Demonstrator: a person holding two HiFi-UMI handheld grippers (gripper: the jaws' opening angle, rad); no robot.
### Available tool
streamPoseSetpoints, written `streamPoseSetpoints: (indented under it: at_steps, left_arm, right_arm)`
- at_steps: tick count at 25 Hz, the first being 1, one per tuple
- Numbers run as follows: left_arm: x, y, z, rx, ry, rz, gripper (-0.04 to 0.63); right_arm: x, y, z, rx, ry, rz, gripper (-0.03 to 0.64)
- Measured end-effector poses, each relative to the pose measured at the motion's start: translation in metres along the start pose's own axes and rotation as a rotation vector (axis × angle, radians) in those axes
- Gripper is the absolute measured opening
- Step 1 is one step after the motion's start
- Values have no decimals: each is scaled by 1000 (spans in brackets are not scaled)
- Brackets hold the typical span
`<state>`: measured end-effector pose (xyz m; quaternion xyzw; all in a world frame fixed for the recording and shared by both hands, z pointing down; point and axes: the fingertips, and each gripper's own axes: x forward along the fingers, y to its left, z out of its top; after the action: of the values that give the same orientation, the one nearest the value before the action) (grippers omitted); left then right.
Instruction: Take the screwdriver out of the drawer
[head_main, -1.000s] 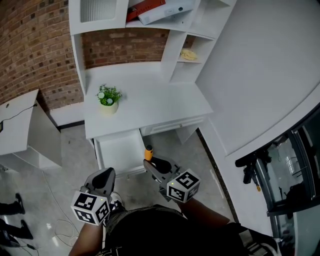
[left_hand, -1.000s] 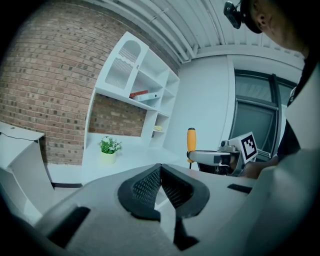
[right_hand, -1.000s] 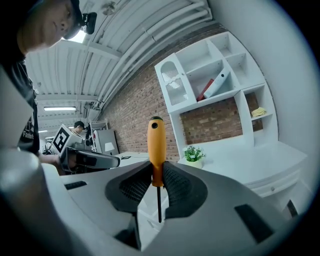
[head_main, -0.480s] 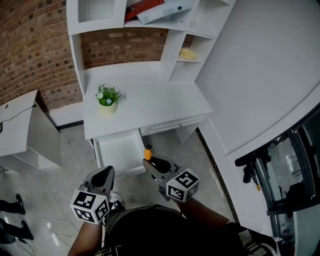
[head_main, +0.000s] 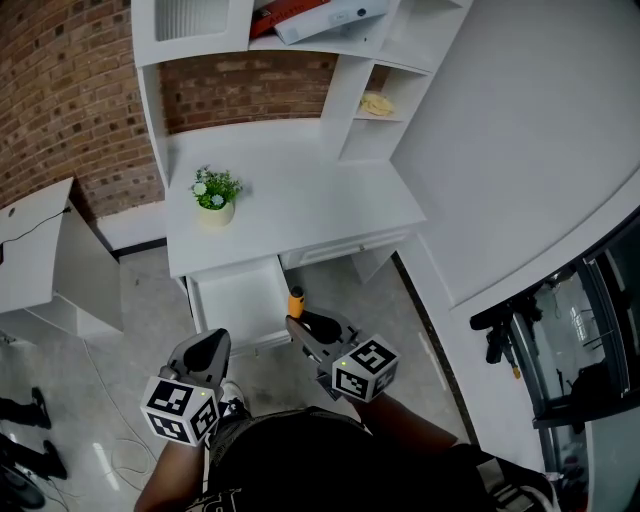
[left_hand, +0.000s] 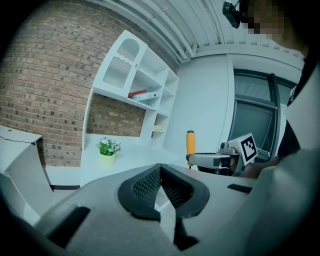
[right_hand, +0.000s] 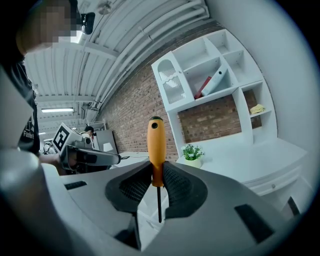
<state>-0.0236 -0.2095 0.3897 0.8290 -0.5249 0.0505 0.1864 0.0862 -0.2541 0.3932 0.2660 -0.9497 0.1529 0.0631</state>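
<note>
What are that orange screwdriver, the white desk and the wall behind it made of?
The screwdriver has a smooth, slightly glossy orange handle, likely plastic, and a thin dark shaft, likely metal. The desk is plain matt white, perhaps painted or laminated board; the look leaves that open. The wall shows red bricks with pale joints.

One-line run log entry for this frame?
right gripper: shut on screwdriver | left gripper: shut, empty | drawer: open

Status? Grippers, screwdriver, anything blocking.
Left gripper shut, empty. Right gripper shut on screwdriver, handle up, shaft hanging below the pads. Drawer open, just ahead. No obstruction seen.
</note>
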Motion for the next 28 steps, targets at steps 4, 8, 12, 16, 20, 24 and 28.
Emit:
streamPoseSetpoints:
  at_steps: [4, 8, 12, 16, 20, 24, 28]
  left_arm:
    - [1, 3, 0, -1, 4, -1, 17]
    - [3, 5, 0, -3, 7, -3, 17]
    - [4, 7, 1, -2, 9, -4, 17]
    - [6, 8, 0, -3, 10, -5, 17]
    - [9, 10, 2, -4, 11, -8, 17]
    - [12, 11, 3, -3, 12, -13, 17]
    - [14, 14, 3, -2, 14, -15, 17]
  right_arm:
    - [5, 1, 0, -1, 2, 4, 74]
    - [8, 0, -1, -2, 4, 5, 74]
    - [10, -1, -1, 0, 4, 4, 74]
    - [12, -3, -2, 3, 6, 5, 74]
    - [14, -6, -1, 6, 6, 2, 74]
    - [16, -7, 0, 3, 11, 3, 74]
    - [18, -9, 1, -1, 11, 3, 74]
